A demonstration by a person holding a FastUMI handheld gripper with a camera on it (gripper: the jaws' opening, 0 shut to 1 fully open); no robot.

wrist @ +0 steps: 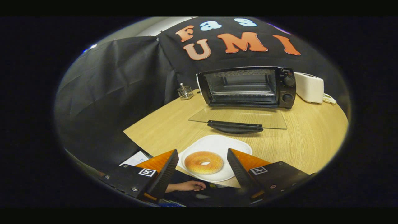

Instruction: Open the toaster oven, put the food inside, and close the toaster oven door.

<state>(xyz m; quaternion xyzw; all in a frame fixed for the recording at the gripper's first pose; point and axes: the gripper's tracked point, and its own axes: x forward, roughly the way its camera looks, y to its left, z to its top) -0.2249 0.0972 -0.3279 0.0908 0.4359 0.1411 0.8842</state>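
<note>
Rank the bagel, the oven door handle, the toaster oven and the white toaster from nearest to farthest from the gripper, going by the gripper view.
1. bagel, on the white plate, between the open gripper fingers.
2. oven door handle, beyond the plate.
3. toaster oven, behind its lowered door.
4. white toaster, beside the oven's knobs, slightly farther.

Staged booth, not a real kitchen. Black cloth (118,77) hangs as the walls around my one wooden table (311,137), with a pale room wall (155,29) showing above the cloth. The props are kitchen gear: oven (247,87) with its door (238,119) down, white toaster (309,87), small rack (185,92), bagel (203,162) on a plate (217,144). My tongs (202,163) hang spread above the bagel.
</note>
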